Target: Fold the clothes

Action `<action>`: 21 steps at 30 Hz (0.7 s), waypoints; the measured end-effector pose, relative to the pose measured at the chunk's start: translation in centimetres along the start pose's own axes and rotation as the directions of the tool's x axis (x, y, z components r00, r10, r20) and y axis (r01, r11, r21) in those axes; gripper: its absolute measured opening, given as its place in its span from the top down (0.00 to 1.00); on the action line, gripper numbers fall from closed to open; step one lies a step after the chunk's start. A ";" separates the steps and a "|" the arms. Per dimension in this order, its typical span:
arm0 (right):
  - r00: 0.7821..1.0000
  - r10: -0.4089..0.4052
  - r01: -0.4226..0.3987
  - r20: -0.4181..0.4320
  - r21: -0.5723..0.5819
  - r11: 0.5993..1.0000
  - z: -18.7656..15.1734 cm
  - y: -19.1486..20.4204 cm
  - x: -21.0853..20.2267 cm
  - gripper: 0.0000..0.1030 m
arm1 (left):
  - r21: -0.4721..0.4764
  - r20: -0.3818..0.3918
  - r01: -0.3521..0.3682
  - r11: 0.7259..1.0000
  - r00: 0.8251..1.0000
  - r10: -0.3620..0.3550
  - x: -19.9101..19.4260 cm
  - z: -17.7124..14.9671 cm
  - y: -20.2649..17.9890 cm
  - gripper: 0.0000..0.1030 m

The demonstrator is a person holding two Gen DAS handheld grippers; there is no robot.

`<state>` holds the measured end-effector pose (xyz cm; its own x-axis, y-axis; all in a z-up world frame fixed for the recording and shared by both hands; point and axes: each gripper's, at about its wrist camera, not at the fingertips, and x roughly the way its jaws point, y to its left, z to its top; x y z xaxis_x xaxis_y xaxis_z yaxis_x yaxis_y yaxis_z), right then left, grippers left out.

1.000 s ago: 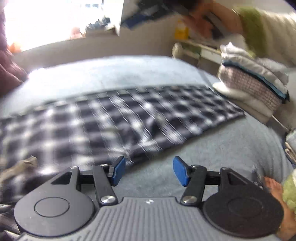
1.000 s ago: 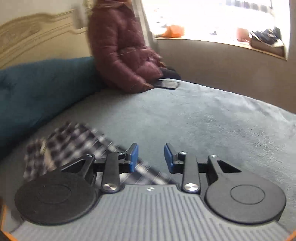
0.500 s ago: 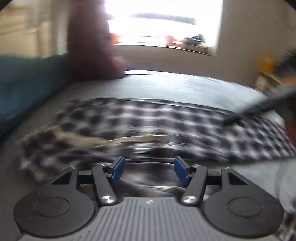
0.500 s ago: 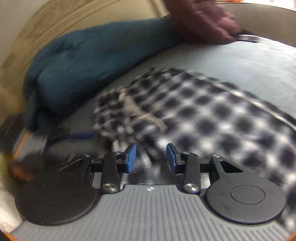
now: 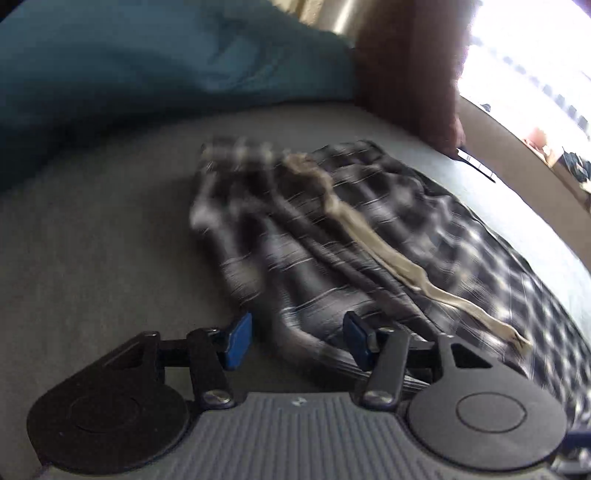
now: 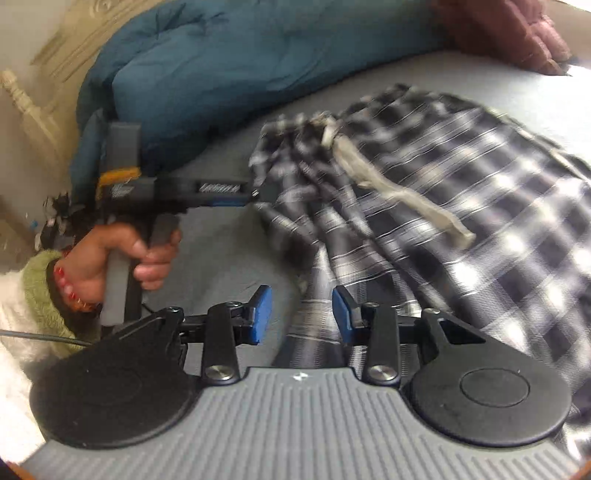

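Only the right wrist view shows the hand gripping the left tool, its jaws closing around the plaid garment; right tool narrow, seemingly unclamped.

One plaid garment lies on the bed, ahead of the fingers, with one pale drawstring across it. Beyond it sit one teal duvet and one maroon jacket. Two grippers show, each with two blue-tipped fingers, and one hand.

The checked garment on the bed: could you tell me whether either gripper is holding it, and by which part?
Neither holds it. The checked garment has bunched folds between both open grippers: left gripper, whose jaws are closing, and right gripper.
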<state>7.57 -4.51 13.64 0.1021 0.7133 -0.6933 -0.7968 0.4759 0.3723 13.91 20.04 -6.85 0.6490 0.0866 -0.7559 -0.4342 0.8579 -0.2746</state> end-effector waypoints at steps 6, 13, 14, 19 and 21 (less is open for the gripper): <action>0.997 -0.079 0.071 -0.024 -0.243 0.967 -0.9 3.3 2.6 0.60 | -0.099 0.008 0.026 0.995 1.000 -0.025 1.6 0.0 2.4 0.79; 0.987 -0.161 0.155 0.011 -0.341 0.927 -1.3 5.0 5.6 0.63 | -0.172 0.052 0.029 0.985 0.998 -0.021 0.1 0.0 3.0 0.96; 0.984 -0.177 0.175 0.026 -0.352 0.920 -1.3 5.1 5.7 0.63 | -0.181 0.062 0.028 0.983 0.998 -0.017 -0.4 0.0 2.9 0.97; 0.981 -0.186 0.195 0.060 -0.376 0.906 -1.2 5.5 5.8 0.61 | -0.183 0.088 0.016 0.983 0.996 0.000 -1.1 0.2 1.9 0.96; 0.981 -0.188 0.194 0.055 -0.398 0.897 -1.3 5.8 6.0 0.61 | -0.199 0.085 0.011 0.980 0.996 0.007 -1.3 0.0 1.8 0.96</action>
<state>2.75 1.87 10.82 0.2828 0.6380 -0.7162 -0.9315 0.3607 -0.0464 12.28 21.48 -6.39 0.6971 0.1351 -0.7041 -0.5430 0.7407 -0.3955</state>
